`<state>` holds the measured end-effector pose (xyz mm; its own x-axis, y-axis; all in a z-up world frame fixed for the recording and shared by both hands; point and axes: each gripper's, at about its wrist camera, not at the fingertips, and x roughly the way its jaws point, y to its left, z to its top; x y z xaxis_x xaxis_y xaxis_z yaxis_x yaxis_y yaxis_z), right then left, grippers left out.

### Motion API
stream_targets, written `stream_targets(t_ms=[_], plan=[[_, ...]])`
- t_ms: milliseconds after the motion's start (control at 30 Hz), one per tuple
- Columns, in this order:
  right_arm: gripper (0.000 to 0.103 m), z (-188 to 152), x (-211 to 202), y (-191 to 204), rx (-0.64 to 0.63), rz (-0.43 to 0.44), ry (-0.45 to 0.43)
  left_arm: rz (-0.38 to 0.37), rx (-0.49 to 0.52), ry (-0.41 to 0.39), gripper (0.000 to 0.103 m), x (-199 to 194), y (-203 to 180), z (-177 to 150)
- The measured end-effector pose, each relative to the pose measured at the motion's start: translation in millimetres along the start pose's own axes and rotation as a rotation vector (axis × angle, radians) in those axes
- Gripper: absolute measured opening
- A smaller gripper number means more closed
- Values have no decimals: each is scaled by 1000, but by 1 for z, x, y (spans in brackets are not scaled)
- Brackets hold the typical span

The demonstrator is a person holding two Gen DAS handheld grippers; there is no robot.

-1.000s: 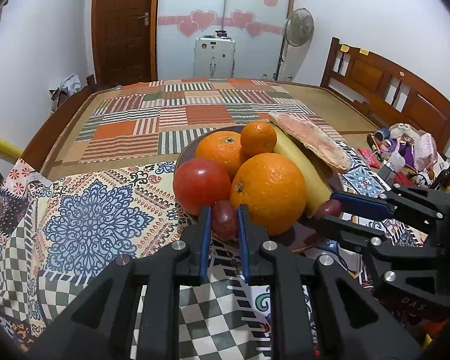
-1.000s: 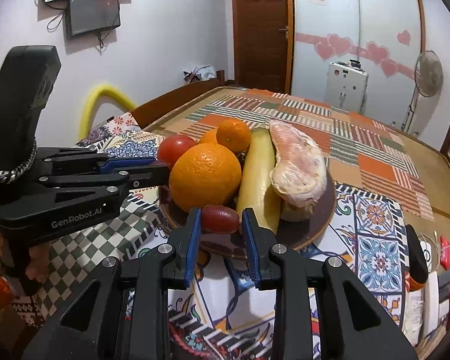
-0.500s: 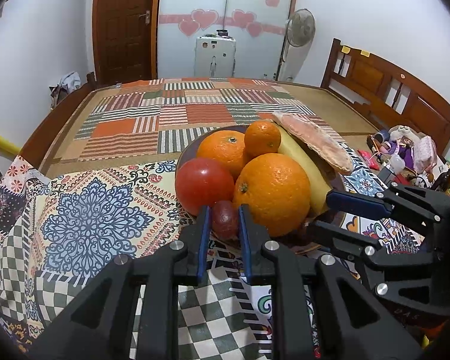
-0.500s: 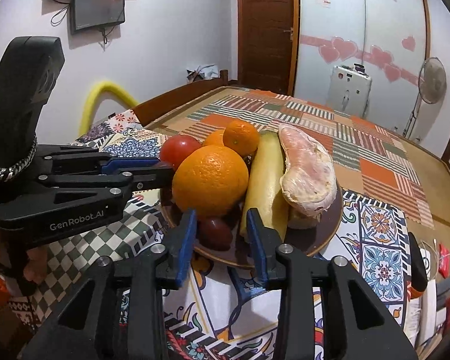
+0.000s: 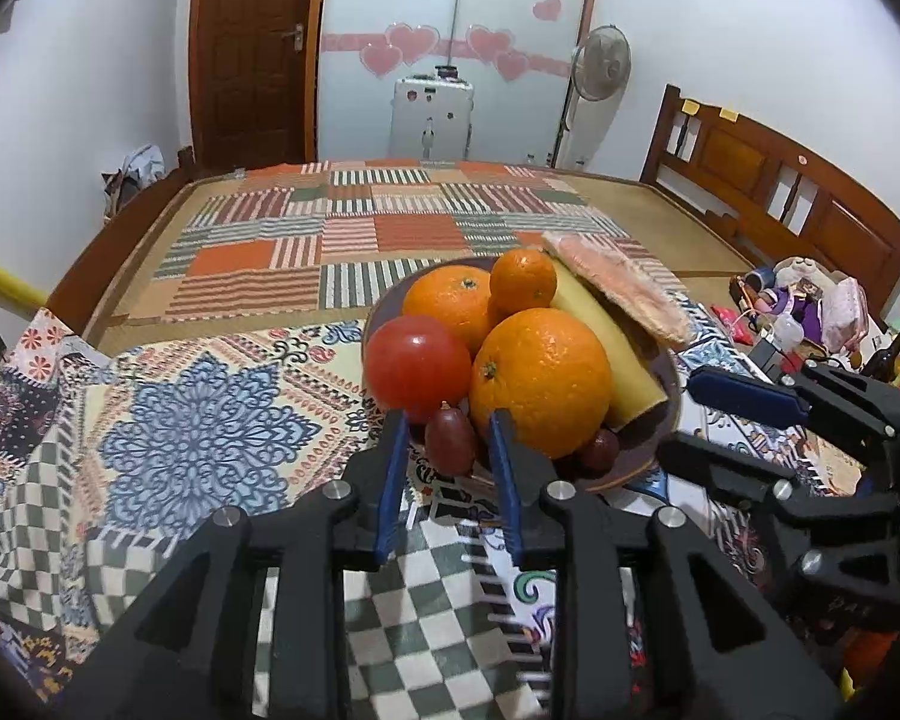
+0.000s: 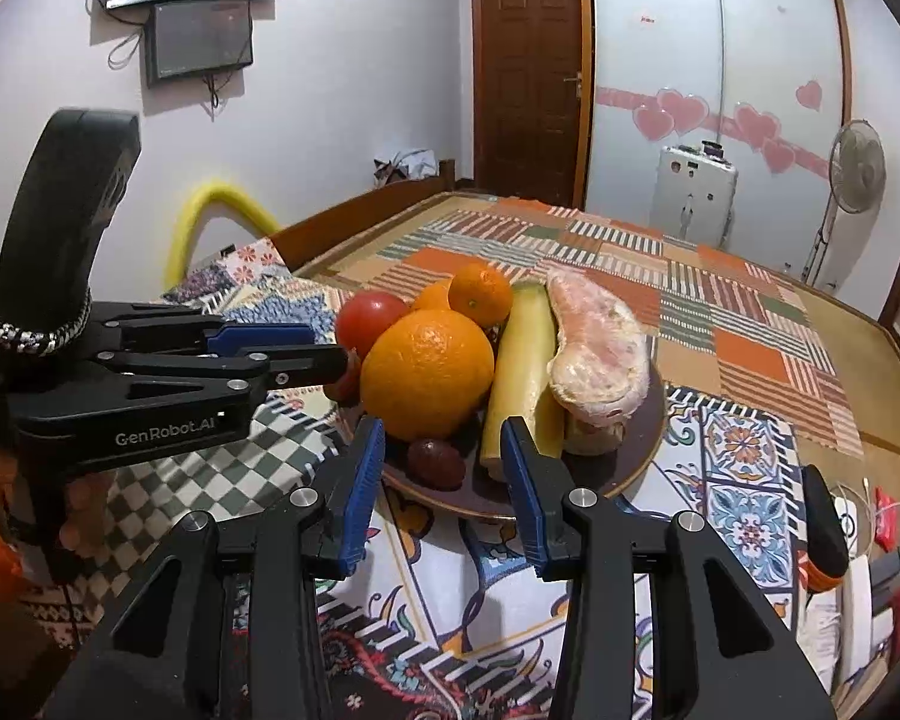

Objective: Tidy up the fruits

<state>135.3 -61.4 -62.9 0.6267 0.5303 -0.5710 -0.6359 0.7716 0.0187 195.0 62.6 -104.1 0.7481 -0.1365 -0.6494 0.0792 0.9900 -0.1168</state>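
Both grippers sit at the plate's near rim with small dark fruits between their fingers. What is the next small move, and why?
Probably back both grippers away from the plate. The left gripper and right gripper are opening, and each grape rests clear of the pads.

Bed (image 5: 120,276) w/ patterned cloths (image 5: 198,432), plate (image 6: 642,456)

The plate (image 5: 660,456) rests on the bench (image 5: 210,432), near its front edge. On the plate, the large orange (image 5: 540,381) lies in front, the tomato (image 5: 417,369) to its left, the banana (image 5: 606,354) to its right. Two smaller oranges (image 5: 522,282) sit behind. One grape (image 5: 449,441) lies between the left gripper (image 5: 447,441) fingers, another grape (image 6: 435,462) on the plate before the right gripper (image 6: 441,462).
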Motion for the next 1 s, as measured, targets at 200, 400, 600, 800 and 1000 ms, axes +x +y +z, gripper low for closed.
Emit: stream_targets(t_ms=[200,400,600,800,1000], plan=[[37,12,-53,3,27,-28,-96,18,-20,-99,27,-62,-4,0],[37,21,-119,13,51,-61,-222,50,17,-251,28,-147,-32,-6],[43,17,-186,37,66,-80,-345,52,32,-390,28,-231,-62,-21],[48,7,-233,65,62,-85,-443,76,43,-503,43,-289,-86,-45],[73,-4,-258,84,51,-130,-518,102,60,-570,58,-320,-103,-66]])
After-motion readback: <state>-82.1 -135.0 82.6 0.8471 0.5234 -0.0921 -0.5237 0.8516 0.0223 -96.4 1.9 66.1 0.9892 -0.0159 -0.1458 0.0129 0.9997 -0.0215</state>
